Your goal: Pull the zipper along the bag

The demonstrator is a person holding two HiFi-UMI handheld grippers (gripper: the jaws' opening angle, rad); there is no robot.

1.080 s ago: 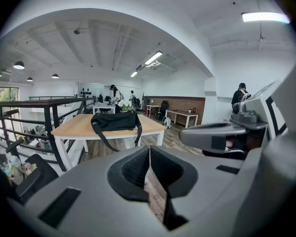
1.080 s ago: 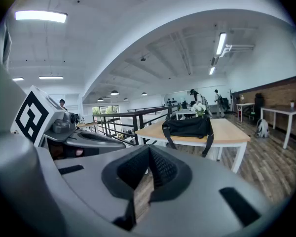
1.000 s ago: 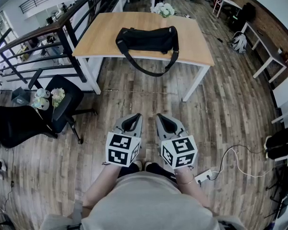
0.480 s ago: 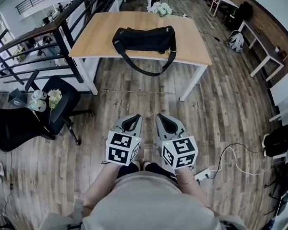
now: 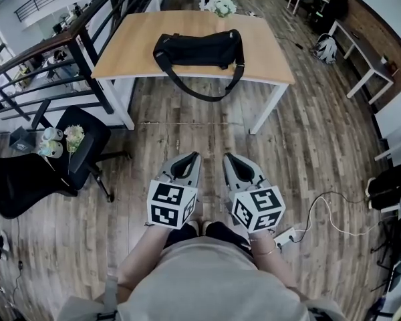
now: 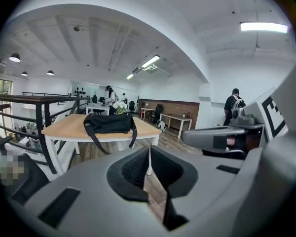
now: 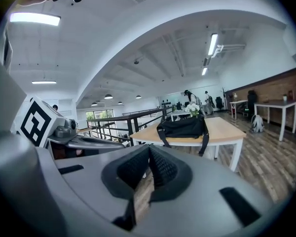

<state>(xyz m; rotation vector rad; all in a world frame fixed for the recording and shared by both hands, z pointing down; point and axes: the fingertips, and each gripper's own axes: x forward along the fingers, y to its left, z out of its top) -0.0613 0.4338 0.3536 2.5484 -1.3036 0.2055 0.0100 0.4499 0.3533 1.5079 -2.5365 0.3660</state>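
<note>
So, my left hand-held gripper and right hand-held gripper are both closed and empty. The bag is well ahead on the desk. Unbraced, it could slide when I tug the zipper.

Not much happened tbh. The right claw drifted slightly further out from the left claw, so the strip of floor between them got wider. The worktop and bag also ended up higher in the head view.

Evenly bright under ceiling strip lights, edges strongly fisheye-bent.
</note>
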